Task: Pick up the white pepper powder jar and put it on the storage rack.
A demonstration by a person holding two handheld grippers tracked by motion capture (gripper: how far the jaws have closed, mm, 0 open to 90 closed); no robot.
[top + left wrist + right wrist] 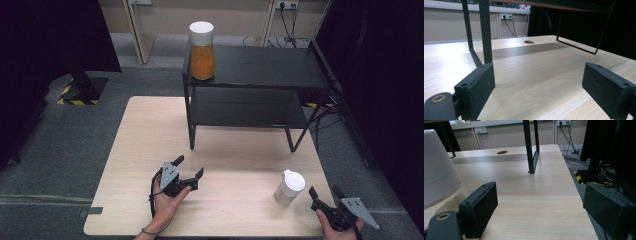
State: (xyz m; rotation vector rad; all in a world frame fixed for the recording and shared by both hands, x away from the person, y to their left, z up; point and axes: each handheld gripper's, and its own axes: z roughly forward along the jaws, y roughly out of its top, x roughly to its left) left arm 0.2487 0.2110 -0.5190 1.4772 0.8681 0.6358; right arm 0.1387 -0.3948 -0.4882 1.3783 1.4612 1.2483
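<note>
Both the left gripper (190, 168) and the right gripper (324, 192) have jaws spread wide, empty; a white-lidded jar (289, 187), perhaps of grain, stands near the right one.

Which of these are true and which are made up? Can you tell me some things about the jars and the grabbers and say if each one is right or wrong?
1. The jar with orange stuff stands on the top of the black shelf. True.
2. The small white-lidded jar is on the shelf too. False: it stands on the wooden table.
3. The left gripper is squeezing a jar. False: it is open and holds nothing.
4. The right gripper is open, beside the small jar. True.
5. Both jars have white lids. True.
</note>
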